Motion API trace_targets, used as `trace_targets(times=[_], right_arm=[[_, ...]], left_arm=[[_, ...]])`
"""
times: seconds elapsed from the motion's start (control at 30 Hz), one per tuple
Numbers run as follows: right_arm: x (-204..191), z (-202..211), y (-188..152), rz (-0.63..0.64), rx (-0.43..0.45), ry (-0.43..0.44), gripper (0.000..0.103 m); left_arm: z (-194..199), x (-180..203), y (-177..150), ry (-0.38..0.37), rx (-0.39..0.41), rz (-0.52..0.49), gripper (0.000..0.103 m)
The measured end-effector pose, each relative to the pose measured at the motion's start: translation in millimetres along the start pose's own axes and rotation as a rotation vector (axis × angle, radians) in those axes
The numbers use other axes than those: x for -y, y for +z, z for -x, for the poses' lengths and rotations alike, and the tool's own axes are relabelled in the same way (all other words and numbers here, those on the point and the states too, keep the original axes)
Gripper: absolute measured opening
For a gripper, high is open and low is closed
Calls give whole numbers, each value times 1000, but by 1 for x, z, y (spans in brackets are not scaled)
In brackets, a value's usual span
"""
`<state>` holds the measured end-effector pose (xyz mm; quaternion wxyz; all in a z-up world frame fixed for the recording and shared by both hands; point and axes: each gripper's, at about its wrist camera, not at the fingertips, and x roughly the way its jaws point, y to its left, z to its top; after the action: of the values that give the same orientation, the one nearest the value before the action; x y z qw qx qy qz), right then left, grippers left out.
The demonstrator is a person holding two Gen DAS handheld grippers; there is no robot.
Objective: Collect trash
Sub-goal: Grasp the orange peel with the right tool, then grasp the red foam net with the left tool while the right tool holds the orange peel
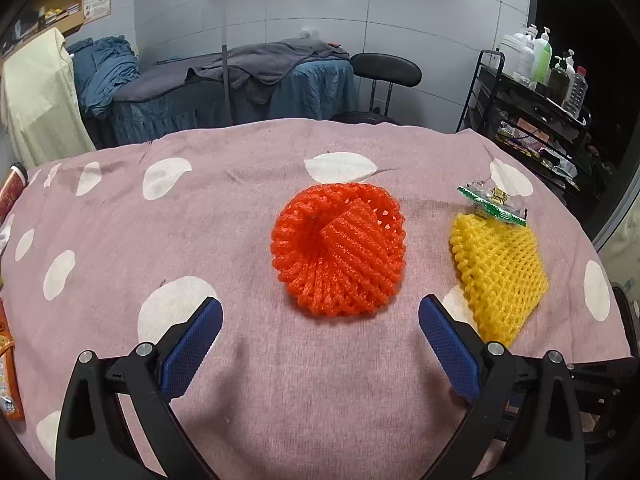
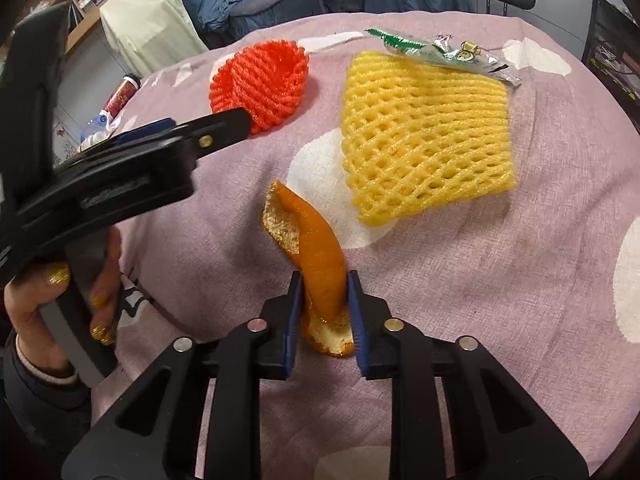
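1. A round table draped in a mauve spotted cloth (image 1: 120, 240) is shown strewn with fruit wrappings.

2. A yellow foam net (image 2: 424, 136) is seen lying flat near the far right of the cloth, a crumpled clear sweet wrapper (image 2: 452, 54) touching its far edge.

3. A red foam net (image 1: 338, 248), curled into a cup, is pictured straight ahead of the left claw (image 1: 320, 344), whose blue pads are held wide apart above bare cloth with nothing between them. The net lies just beyond the fingertips, on the claw's own centre line, and this claw is judged the nearer of the two to it.

4. An orange peel (image 2: 316, 260) is shown clamped between the pads of the right claw (image 2: 325, 312). Its long axis runs away from the claw, the free end pointing towards the red net, the near end pinched.

5. A hand (image 2: 60, 304) with gold-painted nails is seen gripping the left claw's handle at the left of the right-wrist view.

6. No bin is visible; where the peel is to go cannot be told.
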<state>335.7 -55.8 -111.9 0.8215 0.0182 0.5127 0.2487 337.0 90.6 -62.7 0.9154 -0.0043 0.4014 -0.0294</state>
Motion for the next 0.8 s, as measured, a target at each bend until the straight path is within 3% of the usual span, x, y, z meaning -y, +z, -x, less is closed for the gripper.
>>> trace_targets(times=[0.3,0.43,0.53,0.8], right_arm=[[8,31,-15,-37,82,4,18],[10,48,-27,-68,124,19,18],[14,64,-38,-93,164,32,18],[25,94,-65,-143,263,38,18]], left_arm=[[-22,5,17,-27,-37,18,96],[-34,6,22,-40,-73,27,58],[-31,8,19,-34,-61,27,35],[11,0,0,-37,12,66,29]])
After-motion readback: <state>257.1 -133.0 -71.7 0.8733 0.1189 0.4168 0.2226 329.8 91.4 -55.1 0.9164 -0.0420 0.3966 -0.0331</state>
